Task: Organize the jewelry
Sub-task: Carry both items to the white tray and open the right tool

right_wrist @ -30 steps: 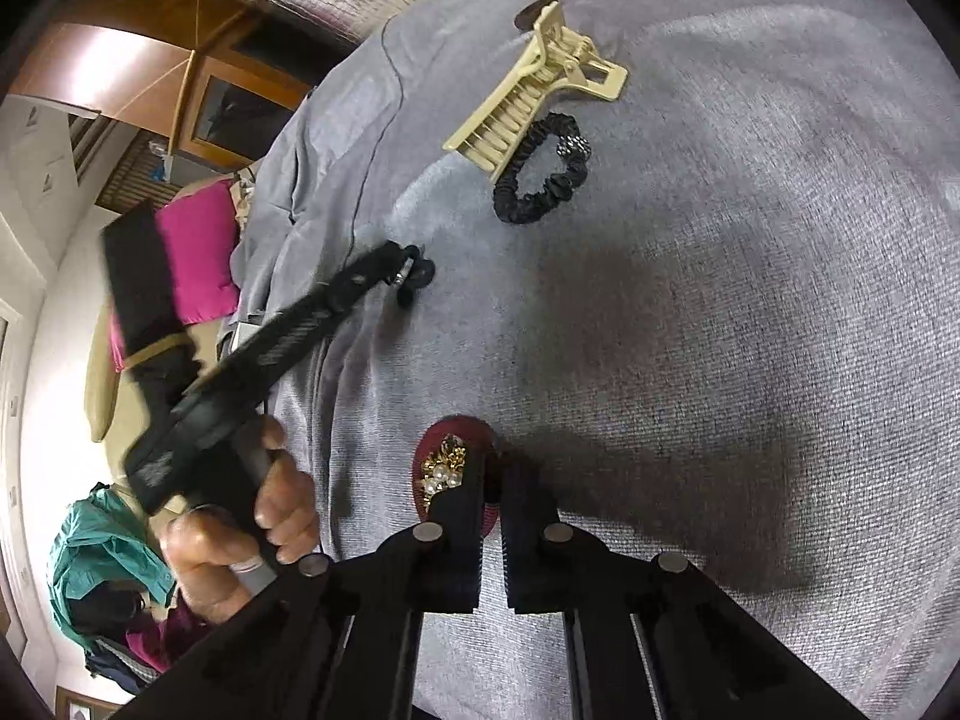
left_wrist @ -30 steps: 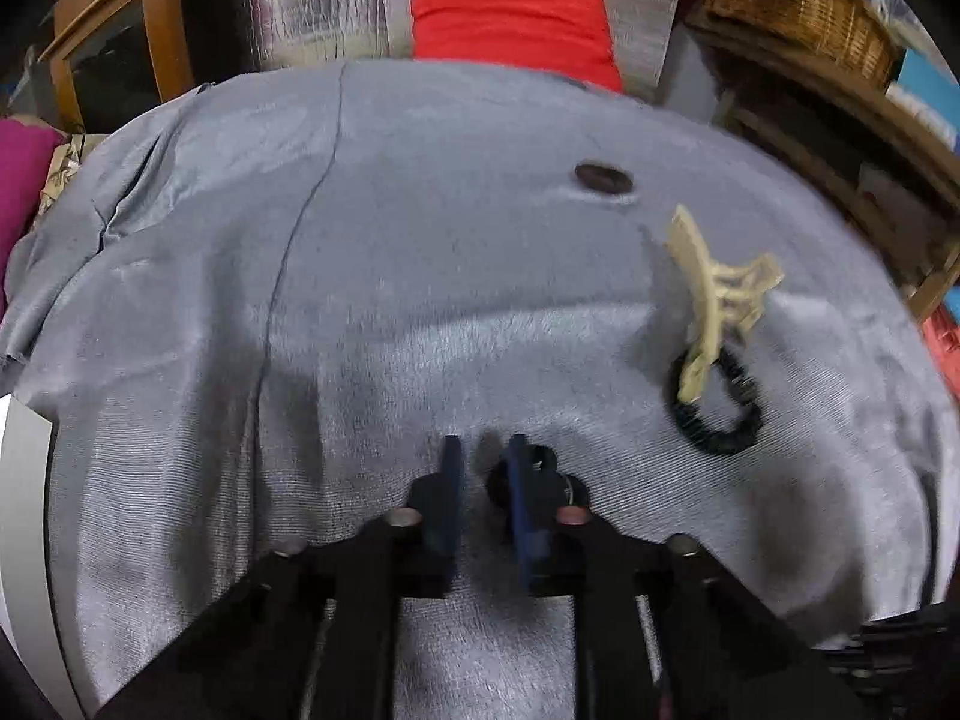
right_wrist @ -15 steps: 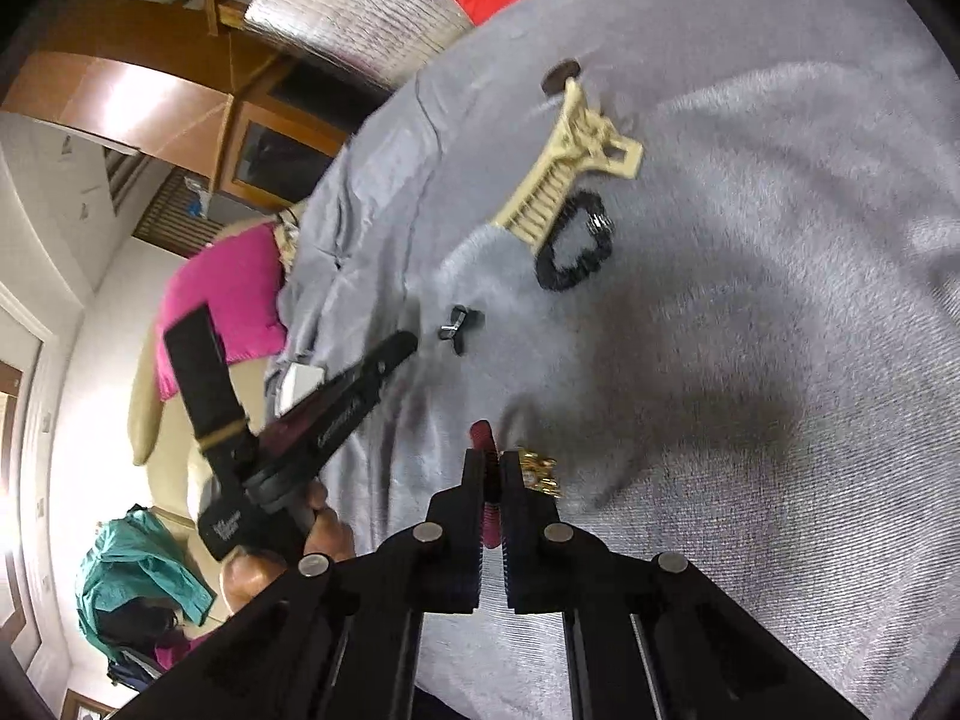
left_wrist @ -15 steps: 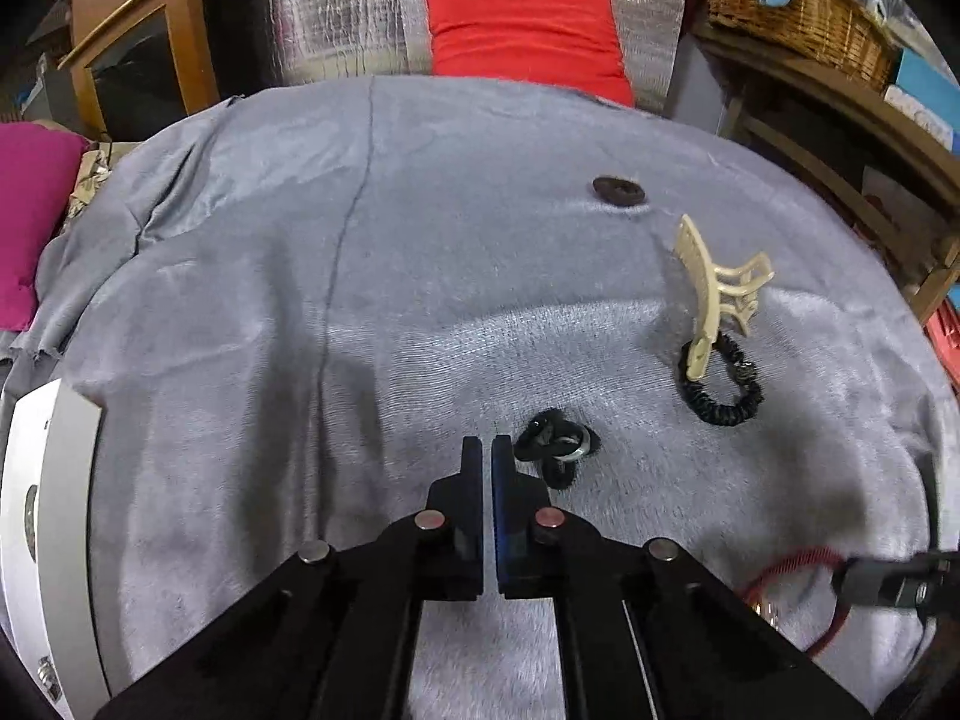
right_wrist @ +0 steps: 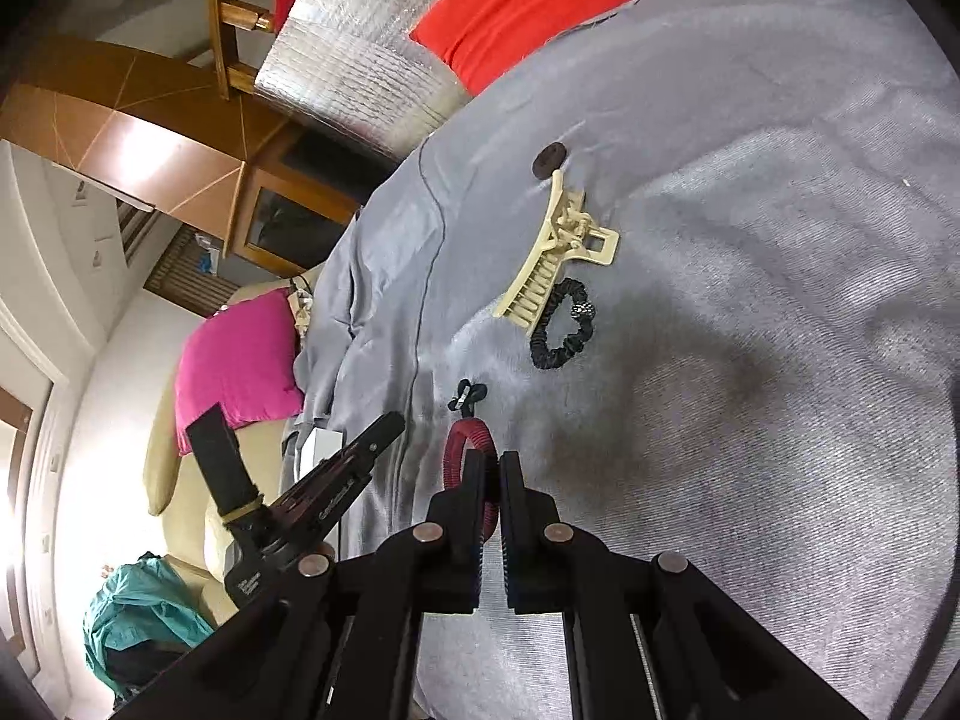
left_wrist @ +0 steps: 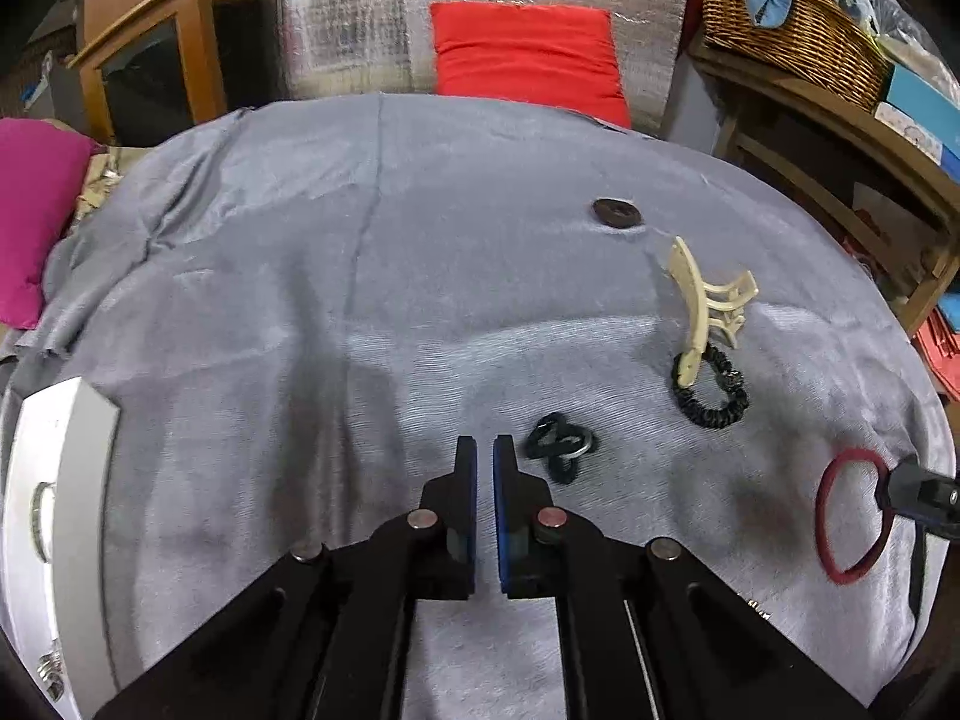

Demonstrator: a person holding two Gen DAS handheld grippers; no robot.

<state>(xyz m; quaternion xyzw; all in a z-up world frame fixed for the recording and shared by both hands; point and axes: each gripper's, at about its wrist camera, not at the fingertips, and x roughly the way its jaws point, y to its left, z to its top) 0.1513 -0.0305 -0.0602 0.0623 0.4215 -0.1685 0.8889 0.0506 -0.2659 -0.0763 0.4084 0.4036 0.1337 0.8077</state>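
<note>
- Roughly early-to-mid, I'd judge: most pieces lie loose on the grey cloth (left_wrist: 420, 276), and no tray or box for them can be identified.
- Nearest, lower centre of the right wrist view: right gripper (right_wrist: 491, 468) is clamped on the red bangle (right_wrist: 459, 450), whose ring stands on edge between the pads. In the left wrist view the same bangle shows at the right edge as a thin dark-red hoop (left_wrist: 840, 516), pinched at its right side; whether it's lifted off the cloth I can't tell.
- Left gripper (left_wrist: 485, 462), lower centre of its own view, is nearly closed with a thin gap and nothing in it.
- Just right of its tips: small black ring cluster (left_wrist: 561, 447), a tangle of dark loops with one pale metal ring, flat on the cloth, apart from the pads.
- Further up right: black scrunchie (left_wrist: 714, 390), a ribbed coil, with the lower end of the cream claw clip (left_wrist: 699, 306) resting on it; teeth are visible in the right wrist view (right_wrist: 540, 282).
- Beyond that, upper right of centre: dark round disc (left_wrist: 615, 213), alone on the cloth.
- Far lower left edge: white box corner (left_wrist: 60, 450); purpose unclear.
- Left to do, as a guess: place the bangle, then gather the cluster, scrunchie, clip, disc.
</note>
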